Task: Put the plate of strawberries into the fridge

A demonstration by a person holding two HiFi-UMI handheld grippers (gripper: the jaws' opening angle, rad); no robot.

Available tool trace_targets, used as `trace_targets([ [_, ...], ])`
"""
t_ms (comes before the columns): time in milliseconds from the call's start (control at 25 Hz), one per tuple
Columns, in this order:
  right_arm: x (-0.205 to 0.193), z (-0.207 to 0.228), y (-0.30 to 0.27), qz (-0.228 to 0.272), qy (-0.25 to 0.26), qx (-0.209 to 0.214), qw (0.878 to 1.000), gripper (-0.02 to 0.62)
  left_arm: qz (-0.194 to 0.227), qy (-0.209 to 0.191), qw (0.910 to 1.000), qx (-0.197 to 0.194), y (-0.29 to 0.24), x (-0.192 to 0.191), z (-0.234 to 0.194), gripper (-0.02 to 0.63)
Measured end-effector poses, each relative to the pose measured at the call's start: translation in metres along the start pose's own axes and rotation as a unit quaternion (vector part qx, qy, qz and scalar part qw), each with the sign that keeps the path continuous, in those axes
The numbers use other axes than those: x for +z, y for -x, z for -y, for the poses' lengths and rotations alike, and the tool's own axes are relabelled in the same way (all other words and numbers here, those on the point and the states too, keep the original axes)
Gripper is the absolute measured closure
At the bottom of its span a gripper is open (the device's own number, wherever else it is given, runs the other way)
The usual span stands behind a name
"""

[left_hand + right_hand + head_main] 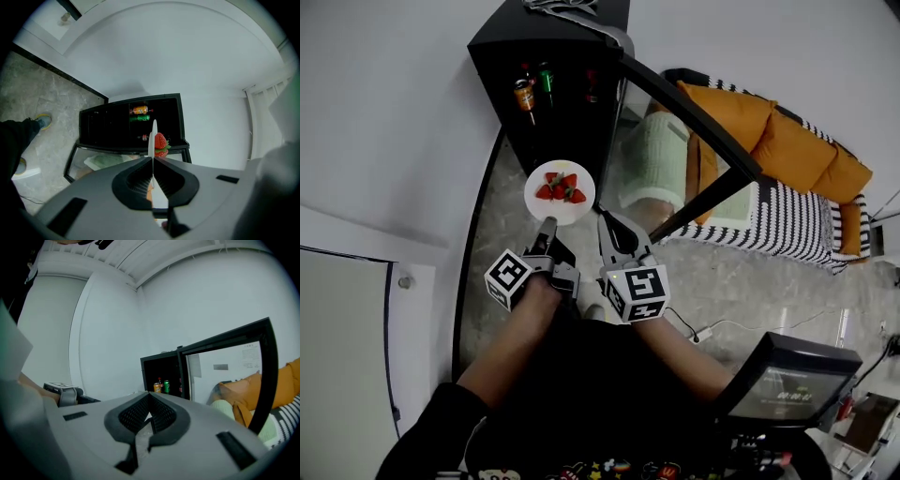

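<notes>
Head view: one round white plate (533, 180) with a small pile of red strawberries (561, 187) on it; they overlap, so I can't get an exact count. The plate is up in the air just in front of the open black fridge (558, 42), not inside. The left gripper (547, 223) is clamped on its near rim. The right gripper (604, 219) sits just right of the plate and isn't touching it. The fridge is a boxy little thing with a glass door (694, 105) in a black frame, swung open to the right. Inside there's one orange can (523, 95) and one green bottle (546, 79). Far right is a sofa (787, 230) with a black-and-white striped cover and orange cushions (783, 141).

Left gripper view: the left gripper (153, 157) has both jaws pinched shut on the plate (153, 133). It shows edge-on as a thin white sliver, with two strawberries (161, 141) poking out on its right. The fridge (96, 126) is right behind, with the orange can (139, 110) and a green one (139, 118) lying above it.

Right gripper view: the right gripper (149, 396) has its jaws together at the tips with nothing between them. The pads have a ribbed black texture. The fridge (149, 376) is further off, its glass door (225, 357) open to the right.
</notes>
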State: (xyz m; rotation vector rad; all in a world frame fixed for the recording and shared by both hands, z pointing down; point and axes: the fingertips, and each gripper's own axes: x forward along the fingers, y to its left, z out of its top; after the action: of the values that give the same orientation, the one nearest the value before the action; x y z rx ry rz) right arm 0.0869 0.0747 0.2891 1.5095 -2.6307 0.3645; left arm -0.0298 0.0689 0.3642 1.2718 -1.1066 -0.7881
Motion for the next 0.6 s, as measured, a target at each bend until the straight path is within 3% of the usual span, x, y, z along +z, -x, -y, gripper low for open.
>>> trace_targets([
  [280, -0.002, 0.001, -0.046, -0.013, -0.002, 0.002, 1.0, 0.591, -0.01, 0.005, 0.9999, 0.007, -0.031, 0.028, -0.005, 0.594],
  [600, 0.003, 0.005, -0.143, -0.042, -0.009, -0.025, 0.999, 0.592, -0.049, 0.009, 0.9986, 0.018, -0.103, 0.092, -0.006, 0.594],
])
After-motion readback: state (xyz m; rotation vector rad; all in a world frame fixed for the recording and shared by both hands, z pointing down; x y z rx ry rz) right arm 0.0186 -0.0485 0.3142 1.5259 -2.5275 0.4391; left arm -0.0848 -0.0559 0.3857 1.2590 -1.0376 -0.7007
